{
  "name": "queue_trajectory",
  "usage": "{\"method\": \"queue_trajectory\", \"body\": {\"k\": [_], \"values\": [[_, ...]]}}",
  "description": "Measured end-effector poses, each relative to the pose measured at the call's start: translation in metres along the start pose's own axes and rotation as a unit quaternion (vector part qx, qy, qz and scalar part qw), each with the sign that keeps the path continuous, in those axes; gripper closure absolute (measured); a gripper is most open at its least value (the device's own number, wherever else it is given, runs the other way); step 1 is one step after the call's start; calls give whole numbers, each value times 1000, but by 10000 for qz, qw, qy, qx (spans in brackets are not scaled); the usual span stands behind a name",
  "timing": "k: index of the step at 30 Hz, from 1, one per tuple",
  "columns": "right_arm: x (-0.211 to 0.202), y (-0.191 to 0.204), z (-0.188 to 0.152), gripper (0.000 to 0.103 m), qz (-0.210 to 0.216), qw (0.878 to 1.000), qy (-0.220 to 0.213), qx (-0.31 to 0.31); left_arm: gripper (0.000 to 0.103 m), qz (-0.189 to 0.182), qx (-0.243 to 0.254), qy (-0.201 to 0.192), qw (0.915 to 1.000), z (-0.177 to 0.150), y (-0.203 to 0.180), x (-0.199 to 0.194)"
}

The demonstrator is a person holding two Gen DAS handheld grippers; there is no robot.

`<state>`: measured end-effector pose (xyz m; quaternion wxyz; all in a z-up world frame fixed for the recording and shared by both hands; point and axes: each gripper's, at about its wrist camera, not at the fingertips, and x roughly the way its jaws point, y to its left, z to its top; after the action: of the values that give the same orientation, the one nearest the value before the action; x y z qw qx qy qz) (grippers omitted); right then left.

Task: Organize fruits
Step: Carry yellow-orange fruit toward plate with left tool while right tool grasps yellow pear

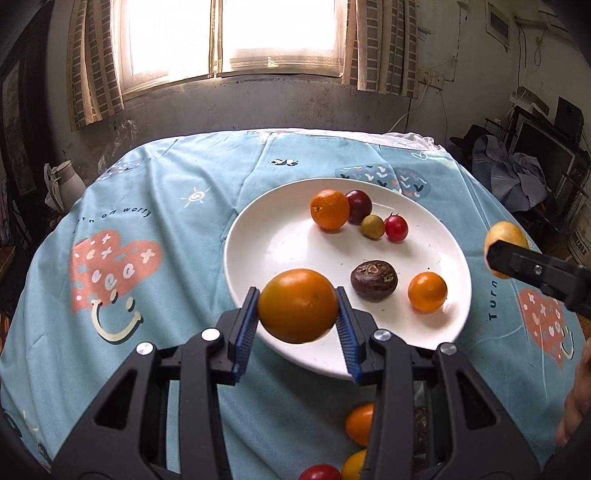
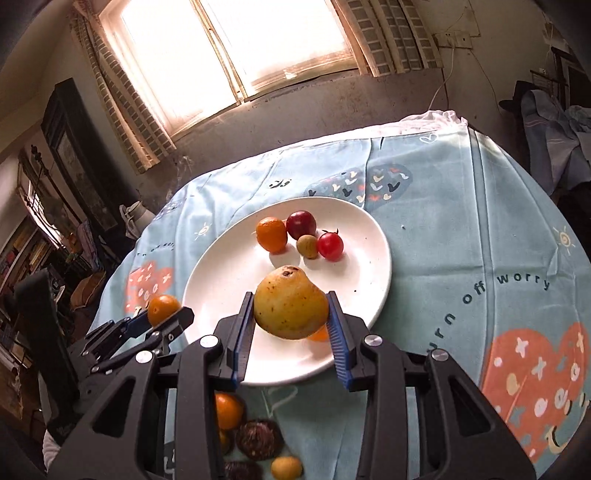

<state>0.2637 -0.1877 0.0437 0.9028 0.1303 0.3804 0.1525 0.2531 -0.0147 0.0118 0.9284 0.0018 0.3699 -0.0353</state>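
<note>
- Round white ceramic plate [image 1: 258, 236] bearing small orange citrus fruit [image 1: 330, 209], dark red round plum [image 1: 359, 206], small olive-green fruit [image 1: 373, 226] and red cherry tomato [image 1: 396, 228] at 12 o'clock; wrinkled brown passion fruit [image 1: 373, 280] at 4.
- Left gripper [image 1: 297, 317]: jaws clamped on large smooth orange [image 1: 297, 305], lifted over plate's 6 o'clock edge.
- Right gripper [image 2: 290, 319]: jaws clamped on speckled yellow pear [image 2: 291, 302], above plate.
- Bench under light-blue heart-printed cloth [image 1: 166, 221]; bright curtained window [image 1: 236, 33] at 12.

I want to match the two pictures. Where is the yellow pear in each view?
Left wrist view: the yellow pear is at the far right edge, half hidden behind the right gripper that holds it.
Right wrist view: the pear is at the centre, clamped between the blue pads, above the near part of the plate.
Shared landmark: the white plate with the red cherry tomato.
</note>
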Motion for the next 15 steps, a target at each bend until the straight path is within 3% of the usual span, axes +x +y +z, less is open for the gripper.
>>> {"method": "queue_trajectory", "body": {"k": [4, 8, 13, 15], "values": [[45, -7, 6, 65, -158, 9995, 287, -24, 62, -53, 5, 196, 9998, 1, 4, 25], [51, -7, 7, 65, 90, 9989, 459, -13, 62, -262, -49, 270, 9993, 3, 11, 30], [61, -1, 11, 64, -384, 9987, 195, -282, 61, -191, -36, 454, 9988, 0, 9, 47], [72, -6, 10, 63, -388, 9978, 443, -303, 60, -94, 51, 382, 9992, -2, 6, 47]]}}
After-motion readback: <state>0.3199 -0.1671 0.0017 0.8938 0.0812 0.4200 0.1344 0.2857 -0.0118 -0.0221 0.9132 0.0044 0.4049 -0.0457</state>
